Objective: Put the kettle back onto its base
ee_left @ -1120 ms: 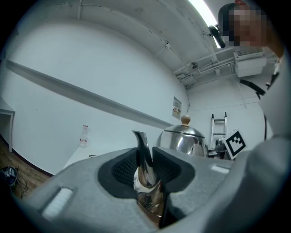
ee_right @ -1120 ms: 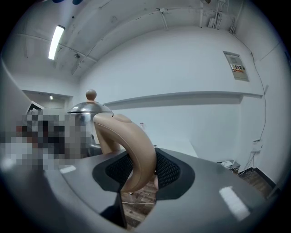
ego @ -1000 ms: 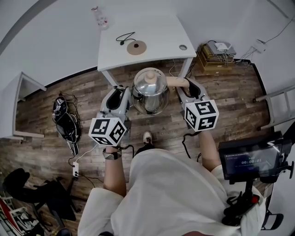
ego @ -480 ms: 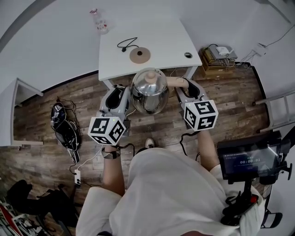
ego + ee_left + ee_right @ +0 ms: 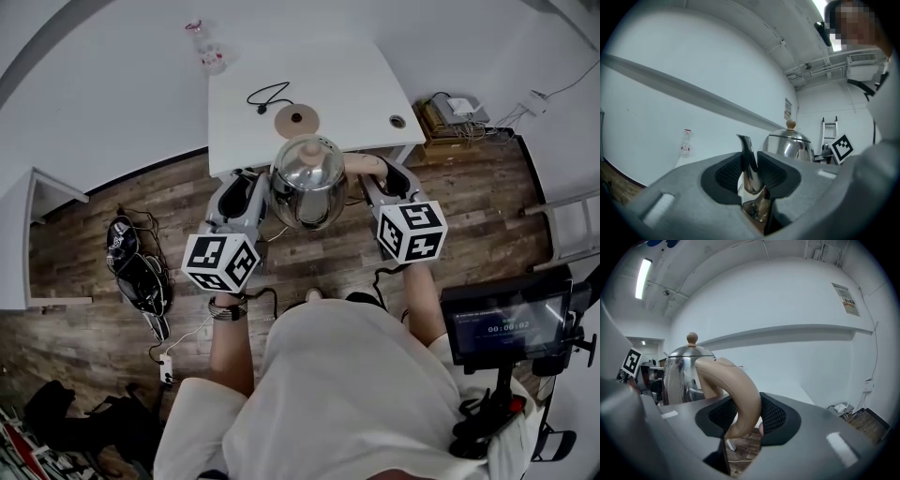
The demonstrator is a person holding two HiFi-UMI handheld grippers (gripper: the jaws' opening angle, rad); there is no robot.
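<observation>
A shiny steel kettle (image 5: 307, 183) with a tan knob hangs in the air between my two grippers, just at the front edge of the white table (image 5: 347, 84). My left gripper (image 5: 251, 187) is shut on the kettle's spout (image 5: 749, 164), the pads pressing both sides. My right gripper (image 5: 382, 176) is shut on the tan handle (image 5: 740, 399). The round tan base (image 5: 296, 120) lies on the table just beyond the kettle, its black cord (image 5: 267, 96) coiled behind it. The kettle body (image 5: 682, 373) shows to the left in the right gripper view.
A small clear bottle (image 5: 208, 49) stands at the table's far left corner, and a cable hole (image 5: 398, 121) sits at its right. Dark bags (image 5: 141, 267) lie on the wood floor at left. A box with cables (image 5: 448, 112) and a ladder (image 5: 562, 225) are at right.
Both grippers have carried the kettle forward to the table. The table's front edge and the base now lie much closer to the kettle. The grips have not changed.
</observation>
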